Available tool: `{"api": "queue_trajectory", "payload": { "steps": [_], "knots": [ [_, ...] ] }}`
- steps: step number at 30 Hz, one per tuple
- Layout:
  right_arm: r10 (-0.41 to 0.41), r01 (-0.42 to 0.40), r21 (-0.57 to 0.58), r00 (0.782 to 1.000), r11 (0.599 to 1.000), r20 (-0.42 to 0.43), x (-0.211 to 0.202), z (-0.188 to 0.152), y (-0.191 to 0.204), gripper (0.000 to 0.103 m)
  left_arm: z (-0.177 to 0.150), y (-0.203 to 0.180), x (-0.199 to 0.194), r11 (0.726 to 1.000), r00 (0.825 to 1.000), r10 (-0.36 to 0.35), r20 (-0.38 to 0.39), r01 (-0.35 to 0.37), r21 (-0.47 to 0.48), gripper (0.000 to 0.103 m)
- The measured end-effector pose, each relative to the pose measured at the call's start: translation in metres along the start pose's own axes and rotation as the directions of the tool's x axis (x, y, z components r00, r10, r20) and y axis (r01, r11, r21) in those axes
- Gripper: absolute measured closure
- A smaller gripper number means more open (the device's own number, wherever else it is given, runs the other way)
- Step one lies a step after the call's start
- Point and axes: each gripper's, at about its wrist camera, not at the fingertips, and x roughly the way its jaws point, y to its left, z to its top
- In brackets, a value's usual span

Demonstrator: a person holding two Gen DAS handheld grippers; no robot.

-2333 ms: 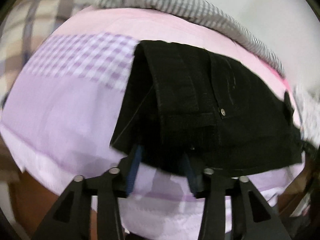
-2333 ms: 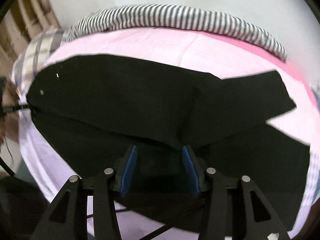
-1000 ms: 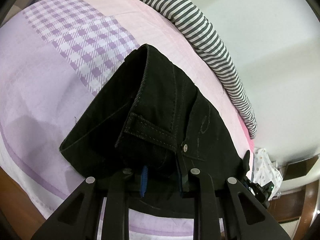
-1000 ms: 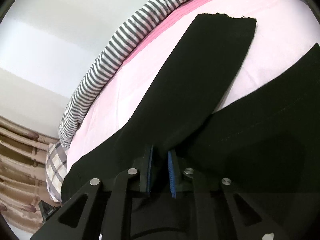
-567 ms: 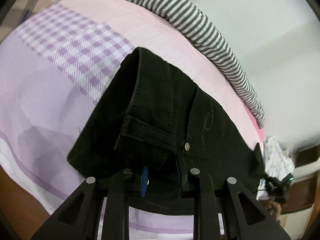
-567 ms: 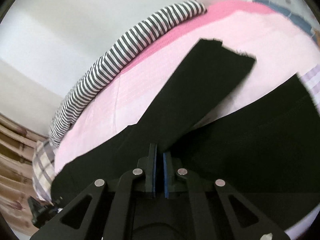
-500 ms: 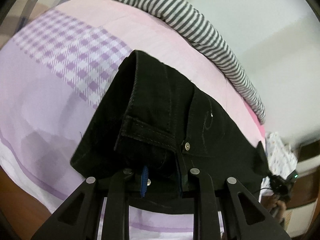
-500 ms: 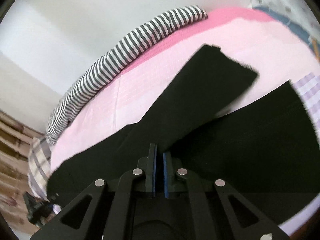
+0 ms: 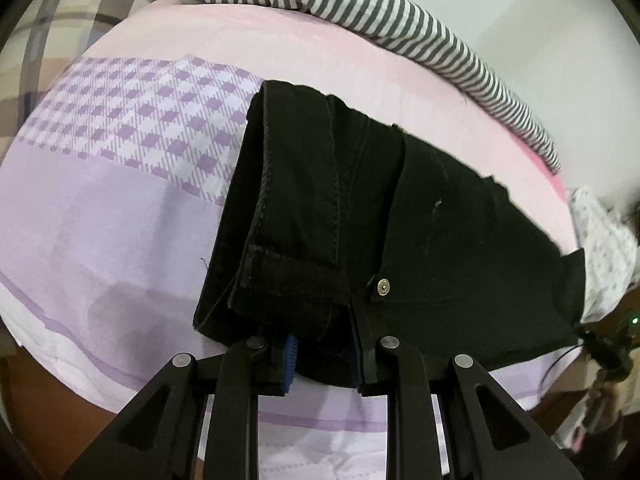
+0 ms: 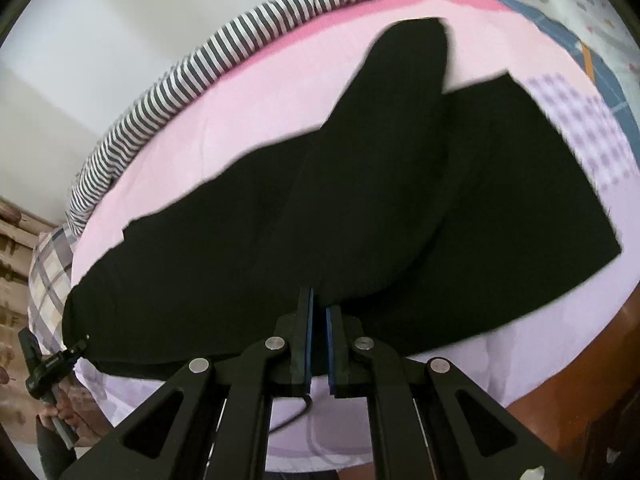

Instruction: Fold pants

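Black pants (image 9: 360, 216) lie on a pink and purple bed. In the left wrist view my left gripper (image 9: 325, 354) is shut on the doubled waistband near the rivet button (image 9: 384, 287). In the right wrist view my right gripper (image 10: 318, 312) is shut on the pants (image 10: 280, 232) near the crotch. One leg (image 10: 400, 92) is lifted and swings over the other leg (image 10: 520, 208), which lies flat toward the right.
A grey-striped bolster (image 9: 400, 28) runs along the far edge of the bed by the white wall; it also shows in the right wrist view (image 10: 224, 56). A plaid pillow (image 10: 48, 272) lies at the left. The bed's wooden edge (image 10: 580, 360) is near.
Both grippers closed on the pants and lifted them. The upper leg has swung toward the lower leg. The waistband has dropped closer to the bed.
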Motion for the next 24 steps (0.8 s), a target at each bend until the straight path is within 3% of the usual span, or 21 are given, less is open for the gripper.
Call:
{"api": "queue_trajectory", "payload": {
  "steps": [7,12,16,19,22,24],
  "knots": [
    [0.083,-0.084,0.056,0.996,0.995,0.015,0.006,-0.007,-0.017,0.098,-0.008,-0.018,-0.004,0.994,0.996,0.092,0.009,-0.092,0.056,0.076],
    [0.152,-0.154,0.055,0.987,0.987,0.044,-0.002,-0.002,-0.017,0.098,-0.028,-0.041,-0.025,0.978,0.990,0.141,0.011,-0.141,0.156,0.067],
    [0.196,-0.199,0.055,0.979,0.978,0.058,-0.006,0.004,-0.016,0.098,-0.050,-0.075,-0.044,0.963,0.994,0.091,0.060,-0.103,0.251,0.067],
    [0.218,-0.221,0.047,0.974,0.974,0.063,-0.009,0.009,-0.013,0.098,-0.061,-0.118,-0.047,0.936,0.996,0.015,0.088,-0.045,0.350,0.067],
    [0.225,-0.228,0.030,0.972,0.973,0.064,-0.012,0.016,-0.009,0.098,-0.068,-0.172,-0.039,0.880,0.991,-0.107,0.082,0.056,0.471,0.066],
    [0.233,-0.235,0.026,0.970,0.972,0.067,-0.014,0.019,-0.006,0.098,-0.073,-0.214,-0.027,0.822,0.983,-0.171,0.060,0.109,0.558,0.066]
  ]
}}
